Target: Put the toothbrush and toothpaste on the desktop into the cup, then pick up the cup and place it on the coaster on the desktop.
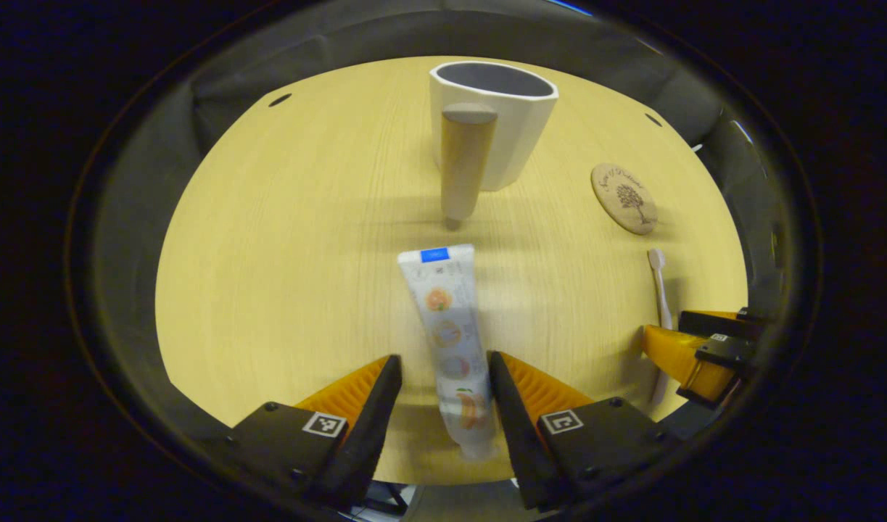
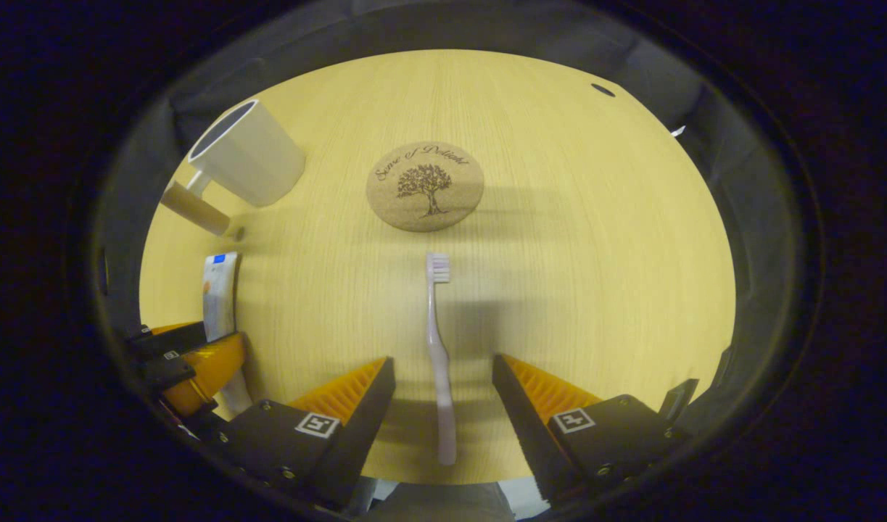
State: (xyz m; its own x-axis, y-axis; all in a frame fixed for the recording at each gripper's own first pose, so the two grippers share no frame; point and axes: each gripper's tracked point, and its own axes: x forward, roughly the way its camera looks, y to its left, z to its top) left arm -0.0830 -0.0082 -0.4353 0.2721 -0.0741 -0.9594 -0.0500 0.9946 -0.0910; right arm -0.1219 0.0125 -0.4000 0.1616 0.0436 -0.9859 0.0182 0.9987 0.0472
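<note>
A white toothpaste tube (image 1: pixel 450 341) lies on the wooden desktop (image 1: pixel 283 275), its lower part between the fingers of my open left gripper (image 1: pixel 443 373), which do not press it. Beyond it stands a white cup (image 1: pixel 505 123) with a wooden handle (image 1: pixel 465 163). A round cork coaster (image 1: pixel 624 198) lies to the right. A pale pink toothbrush (image 2: pixel 437 348) lies lengthwise with its handle between the fingers of my open right gripper (image 2: pixel 443 373). In the right gripper view the coaster (image 2: pixel 425 186) sits ahead, the cup (image 2: pixel 246 154) at far left, the toothpaste (image 2: pixel 220 297) beside the left gripper (image 2: pixel 196 366).
The round desktop (image 2: pixel 595 275) ends at a dark cloth wall all around. Small dark holes (image 1: pixel 280 99) mark the far tabletop. The right gripper (image 1: pixel 693 355) shows at the right edge of the left gripper view, by the toothbrush (image 1: pixel 661 290).
</note>
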